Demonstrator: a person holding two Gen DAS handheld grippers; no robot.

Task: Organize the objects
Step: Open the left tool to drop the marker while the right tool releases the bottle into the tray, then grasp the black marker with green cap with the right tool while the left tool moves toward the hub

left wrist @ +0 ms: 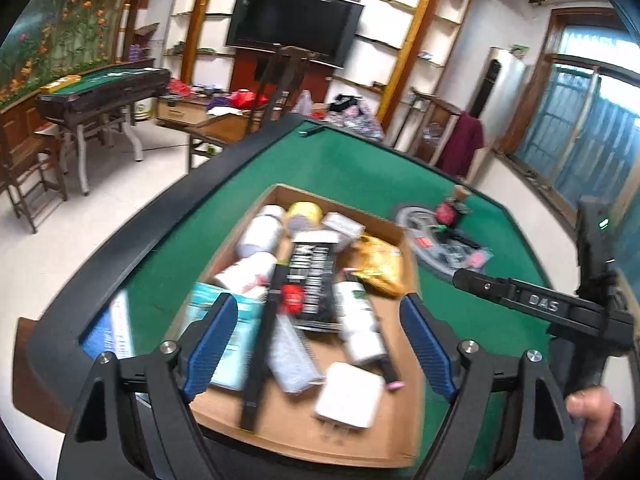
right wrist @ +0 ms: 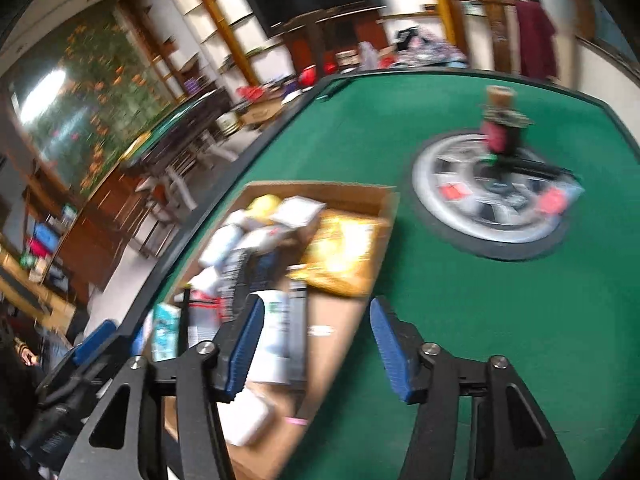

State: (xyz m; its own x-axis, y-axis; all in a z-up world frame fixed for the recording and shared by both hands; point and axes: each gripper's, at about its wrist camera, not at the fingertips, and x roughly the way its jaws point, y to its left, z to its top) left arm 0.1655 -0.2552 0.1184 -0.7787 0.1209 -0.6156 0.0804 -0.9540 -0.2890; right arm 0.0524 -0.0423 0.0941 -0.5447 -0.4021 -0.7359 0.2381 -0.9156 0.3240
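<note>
Setting: a green felt bench (left wrist: 340, 164) with a dark raised rim, in a cluttered living room.
Landmark: an open, shallow cardboard box (left wrist: 390, 226) near the middle of the bench; every place below is given from it.
Inside the box: a loose jumble, nothing sorted. At the far end lie white bottles (left wrist: 262, 232) and a yellow roll (left wrist: 306, 212). In the middle is a black printed packet (left wrist: 312, 276), with a gold crinkled packet (left wrist: 378, 264) on its right. A long black stick (left wrist: 262, 344) runs lengthwise down the left half. At the near end sits a white square block (left wrist: 348, 396).
Right of the box: a round silver tray (right wrist: 492, 196) stands well apart from it, holding small red and dark items too blurred to name and an upright brown-topped bottle (right wrist: 500, 120).
Left of the box: a blue and white booklet (left wrist: 116, 328) lies flat by the bench rim.
Left gripper (left wrist: 320, 344): above the near end of the box, blue pads spread wide, gripping nothing.
Right gripper (right wrist: 316, 340): above the box's near right edge, pads also spread apart and empty. The left camera shows its black body at the far right, in the person's hand (left wrist: 592, 404).
Progress: judging by the mixed pile in the box and the loaded tray, most of the sorting seems not yet done. No item is lifted at this moment.
Sharpness: both views are motion-blurred, so labels cannot be read.
</note>
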